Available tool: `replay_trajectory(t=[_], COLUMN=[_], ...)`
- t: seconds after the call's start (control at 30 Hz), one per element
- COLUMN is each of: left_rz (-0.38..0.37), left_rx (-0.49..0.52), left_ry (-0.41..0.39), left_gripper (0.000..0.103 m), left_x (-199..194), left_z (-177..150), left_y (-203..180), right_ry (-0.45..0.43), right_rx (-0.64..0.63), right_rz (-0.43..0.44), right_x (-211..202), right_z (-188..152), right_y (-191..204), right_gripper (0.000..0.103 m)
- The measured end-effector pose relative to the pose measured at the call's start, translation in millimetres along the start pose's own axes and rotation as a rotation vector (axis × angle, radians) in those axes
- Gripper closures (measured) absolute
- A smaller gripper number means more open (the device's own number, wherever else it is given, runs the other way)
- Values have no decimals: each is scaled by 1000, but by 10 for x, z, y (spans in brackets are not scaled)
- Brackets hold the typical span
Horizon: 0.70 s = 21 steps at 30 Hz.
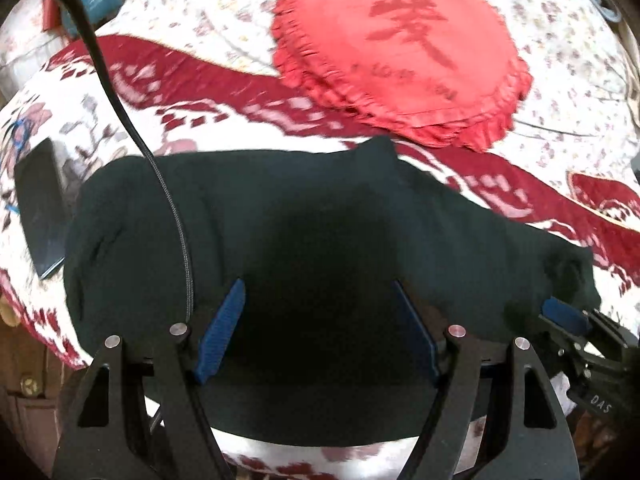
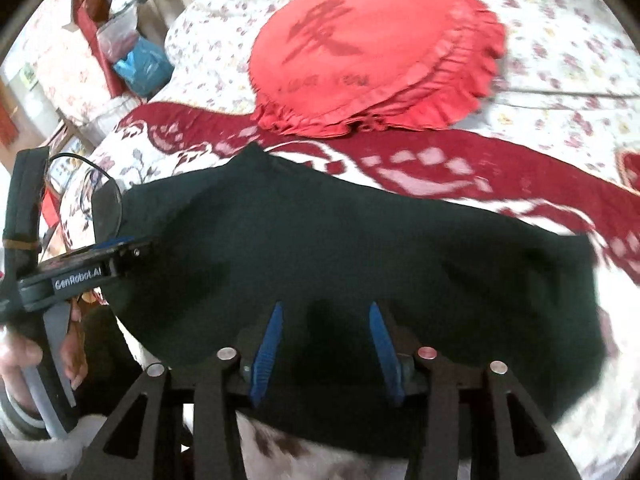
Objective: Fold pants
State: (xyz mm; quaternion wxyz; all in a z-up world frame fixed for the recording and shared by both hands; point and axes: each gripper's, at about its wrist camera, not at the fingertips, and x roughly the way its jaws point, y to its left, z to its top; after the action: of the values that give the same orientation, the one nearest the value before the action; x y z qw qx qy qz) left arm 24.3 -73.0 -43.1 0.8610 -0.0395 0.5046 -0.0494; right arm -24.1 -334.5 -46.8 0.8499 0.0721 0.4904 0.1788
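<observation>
We read this as late in the fold: the pants [image 1: 280,216] lie as a compact dark bundle on the bedspread [image 1: 100,120], just in front of the round red cushion [image 1: 400,48]. Both tools hang over the bundle's near edge. Left gripper [image 1: 320,328]: blue pads wide apart, nothing between them. Right gripper [image 2: 328,344]: pads also apart, not pinching the cloth. Whether the tips touch the fabric we cannot tell; frames are blurred.

Next move, in our judgement: either pinch the near edge for one more fold toward the cushion, or press flat and stop.

Materials: pants are a soft, matte, dark green-black knit with rounded, bulky ends; cushion is ruffled; bedspread is woven red-and-white. A black flat slab [image 1: 40,208] lies left of the pants
</observation>
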Motion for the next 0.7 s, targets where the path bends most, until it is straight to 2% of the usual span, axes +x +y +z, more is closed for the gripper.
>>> replay_trajectory(t=[0.23, 0.33, 0.43, 0.53, 0.7], left_rz=[-62, -70, -83, -103, -165], left_rx=[95, 133, 172, 197, 256], left_ry=[15, 19, 30, 50, 72], left_gripper=[28, 28, 28, 28, 28], left_x=[35, 69, 128, 191, 258], left_z=[28, 37, 53, 89, 164], left_y=[-469, -660, -849, -988, -1254], right_ry=[-34, -21, -18, -39, -30], right_rx=[102, 150, 203, 225, 251], right_rz=[-65, -74, -27, -2, 37], right_x=[-349, -332, -323, -490, -638], right_z=[-210, -267, -315, -344, -498], right_y=[-463, -652, -782, -806, -909], right_gripper=[55, 55, 55, 55, 55])
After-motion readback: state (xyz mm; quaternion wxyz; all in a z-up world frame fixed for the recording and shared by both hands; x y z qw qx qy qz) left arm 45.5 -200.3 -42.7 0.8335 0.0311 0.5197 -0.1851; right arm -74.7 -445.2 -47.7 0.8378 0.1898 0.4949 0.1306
